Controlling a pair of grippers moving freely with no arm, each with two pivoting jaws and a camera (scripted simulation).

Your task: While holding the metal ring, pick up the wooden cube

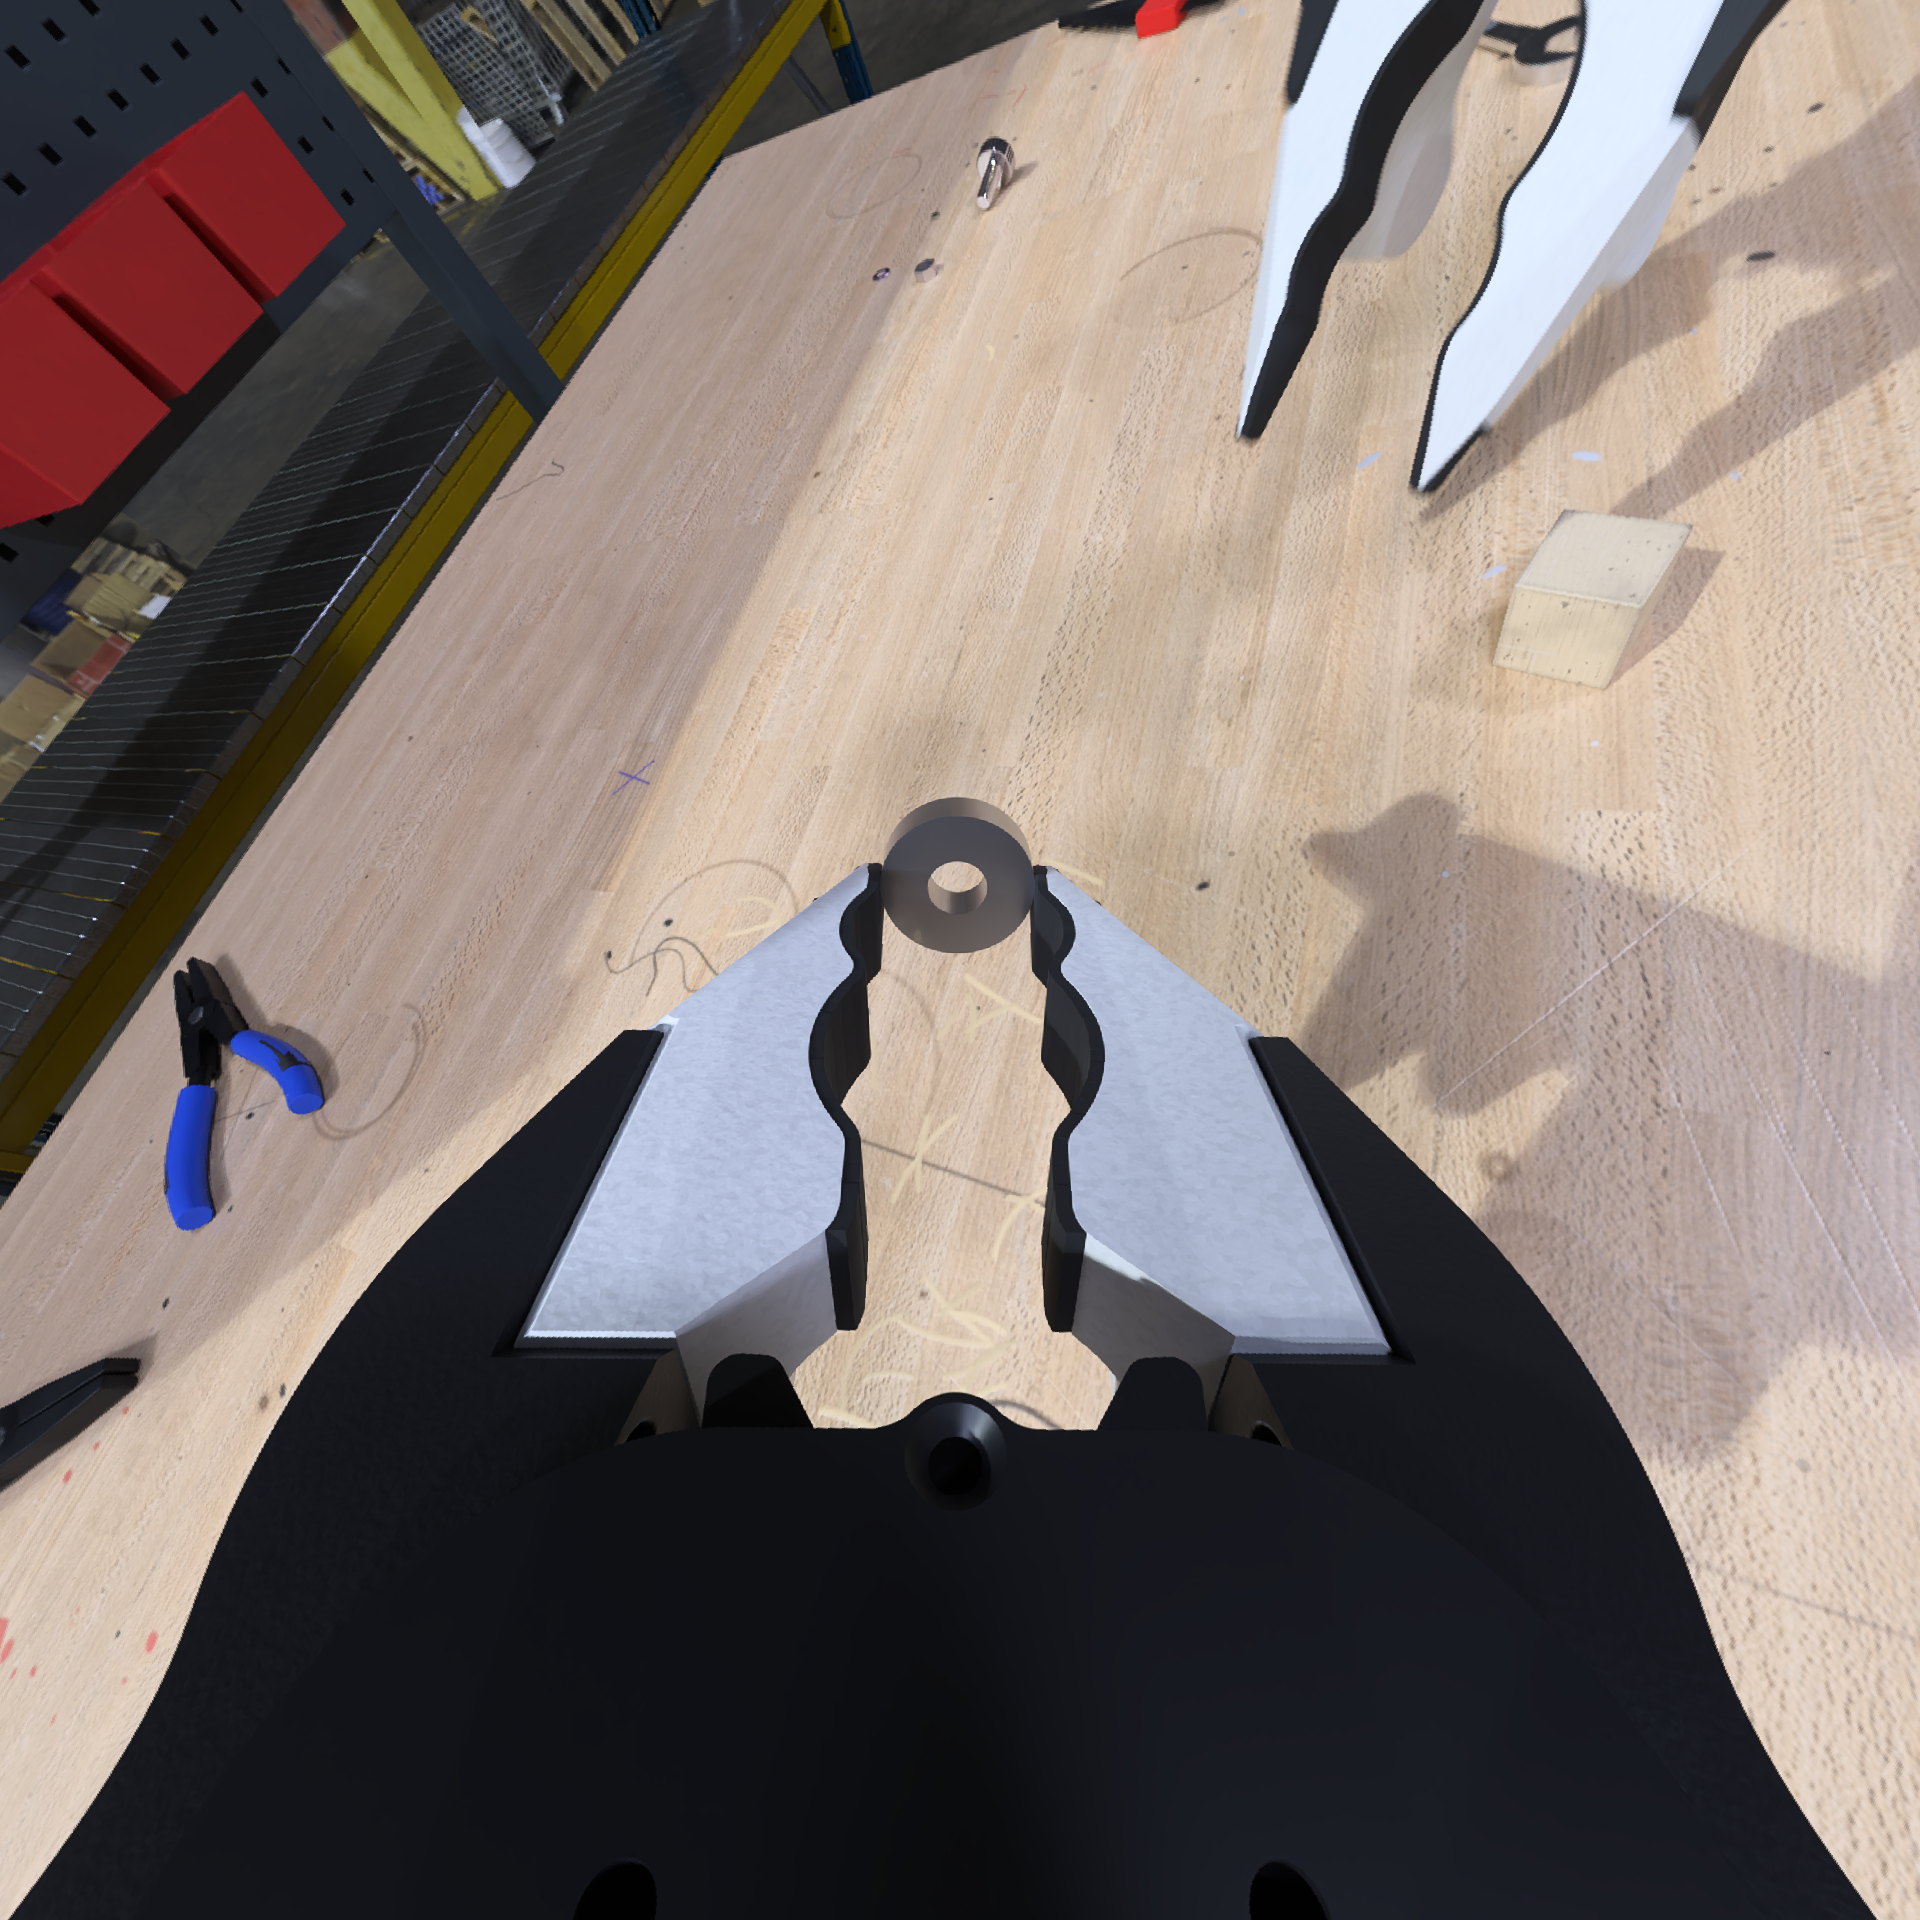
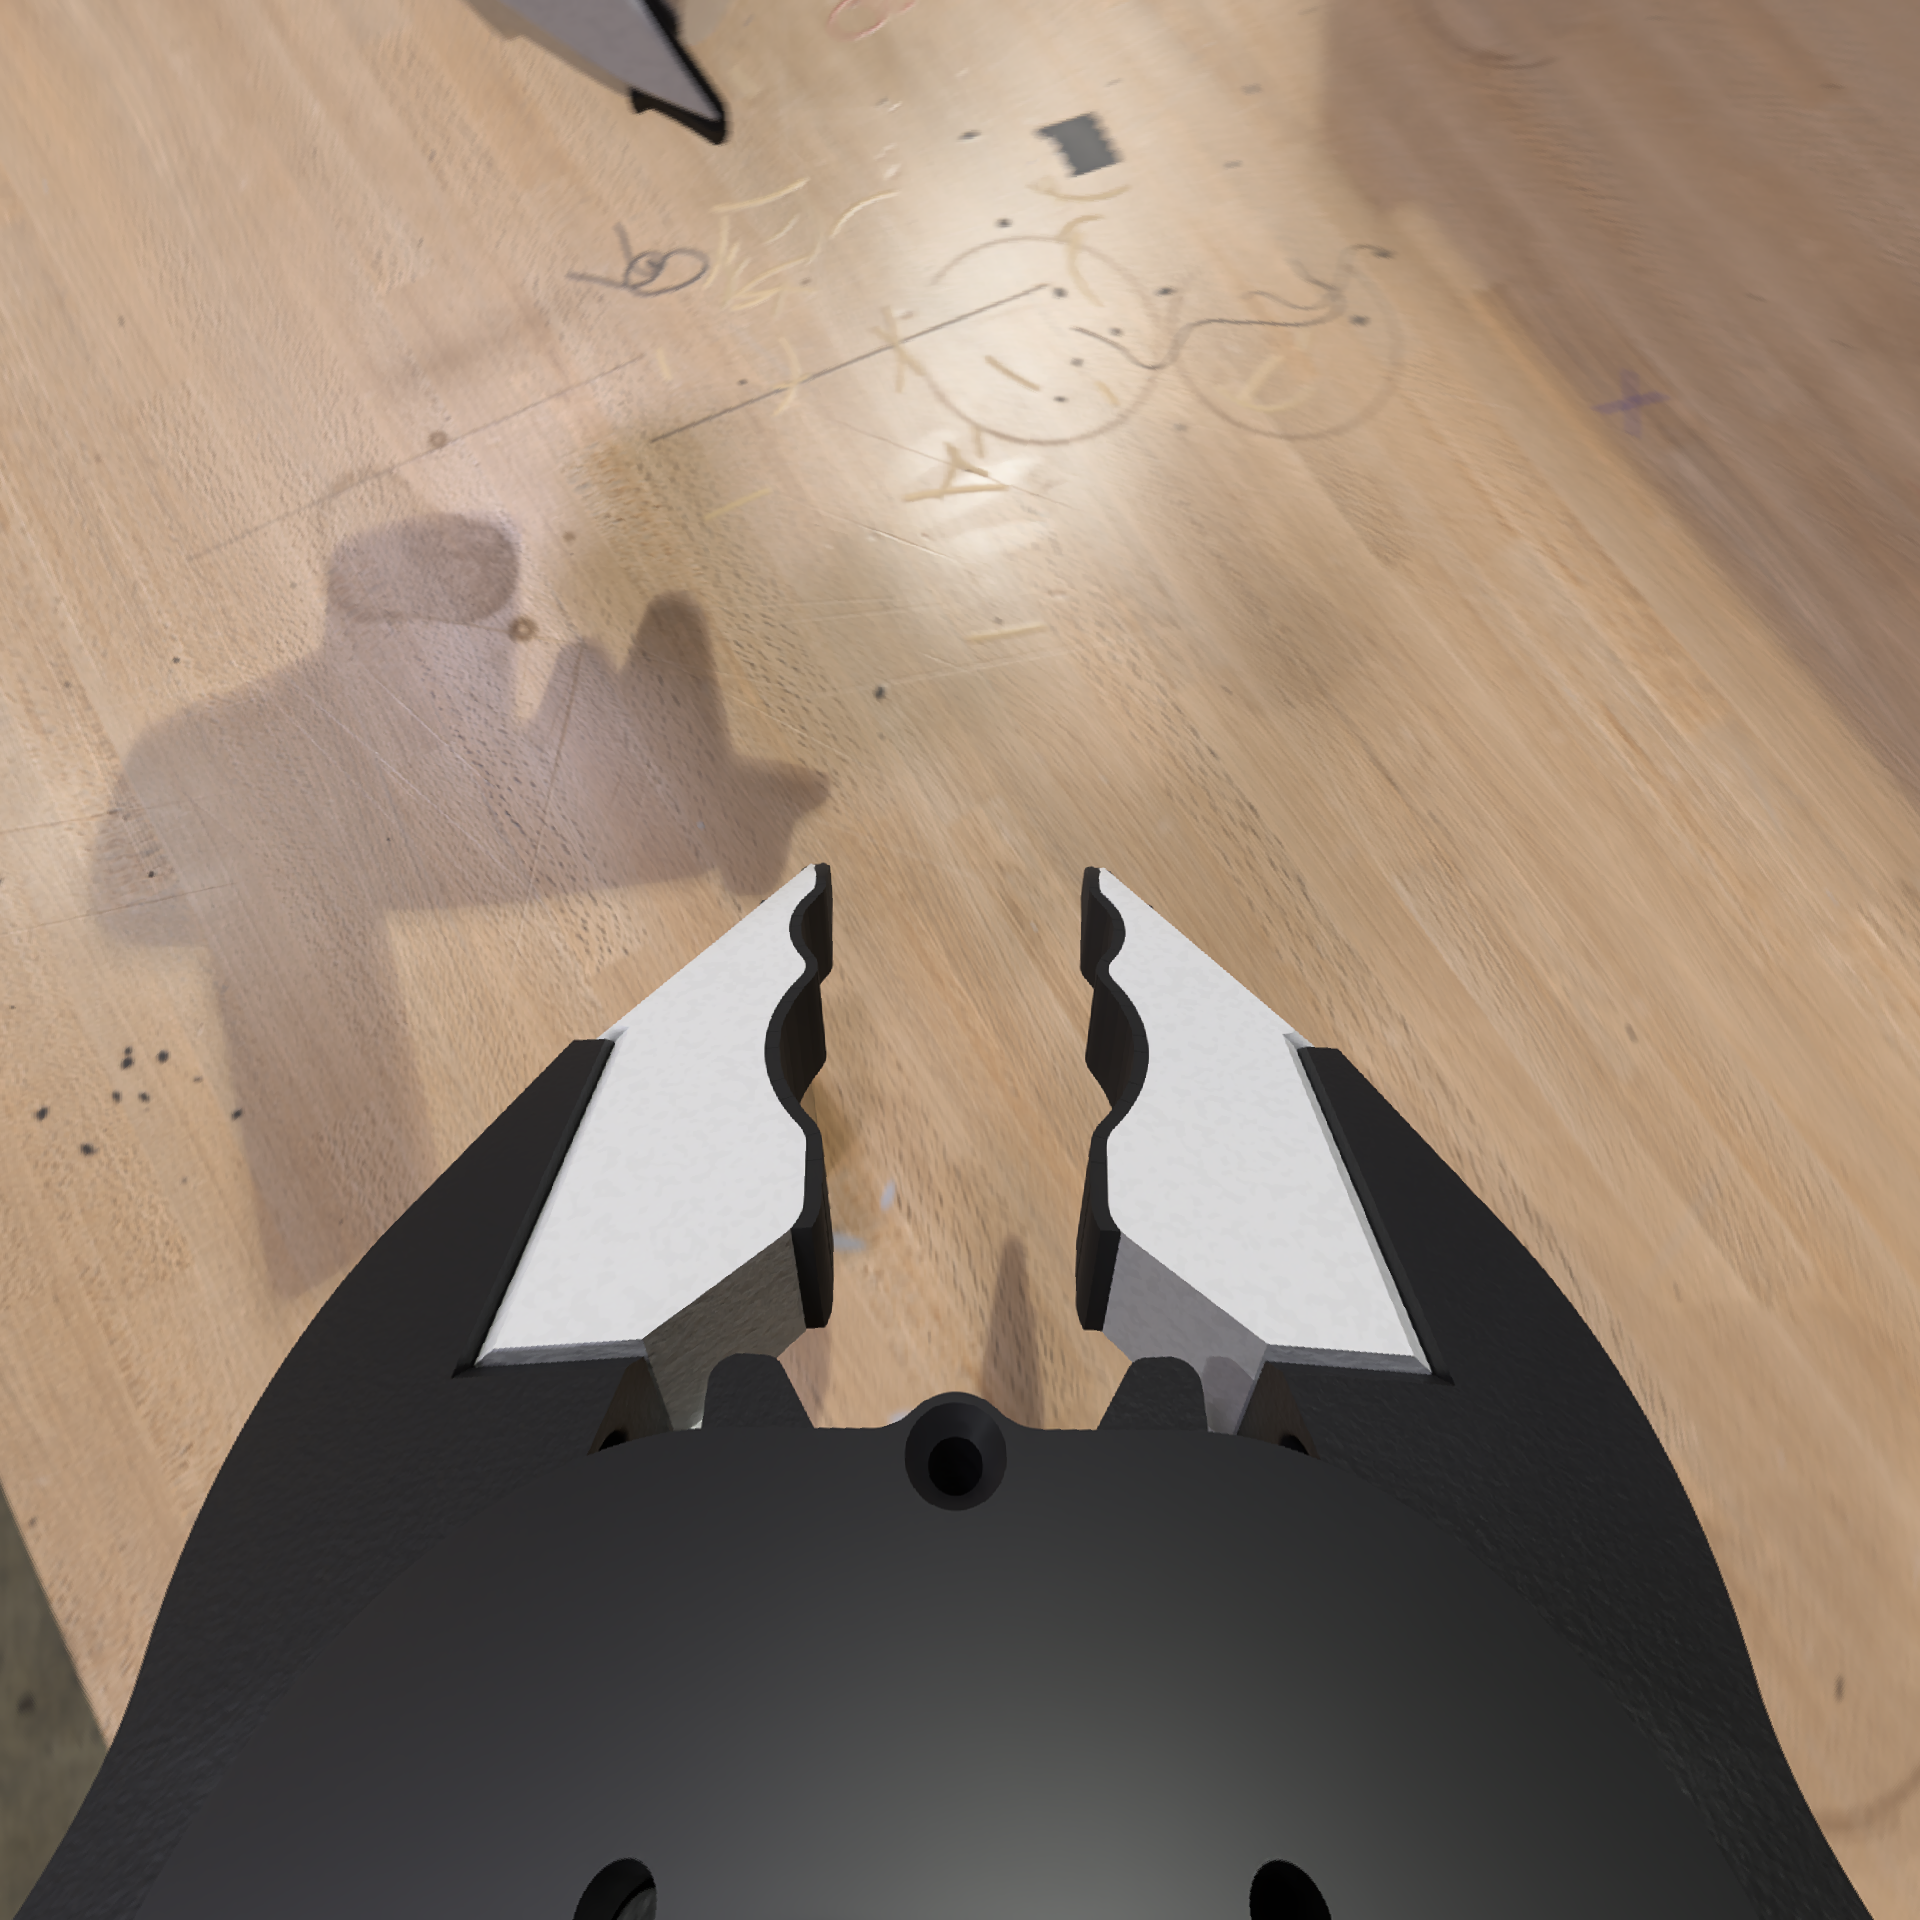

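Observation:
In the left wrist view my left gripper (image 1: 956, 883) is shut on a grey metal ring (image 1: 956, 878), held at its fingertips above the wooden table (image 1: 727, 623). A pale wooden cube (image 1: 1584, 603) sits on the table at the right. My right gripper (image 1: 1351, 457) shows in the upper right of that view, open, its tips just beyond and left of the cube. In the right wrist view my right gripper (image 2: 956, 883) is open and empty above bare table (image 2: 1351, 831); the cube is not in that view. A tip of the left gripper (image 2: 665, 83) shows at the top.
Blue-handled pliers (image 1: 208, 1101) lie at the table's left edge. A metal bolt (image 1: 992, 171) and small nut (image 1: 923, 272) lie at the far end. Red bins (image 1: 145, 281) hang on a dark rack left of the table. A black tool (image 1: 62, 1403) lies at the left edge.

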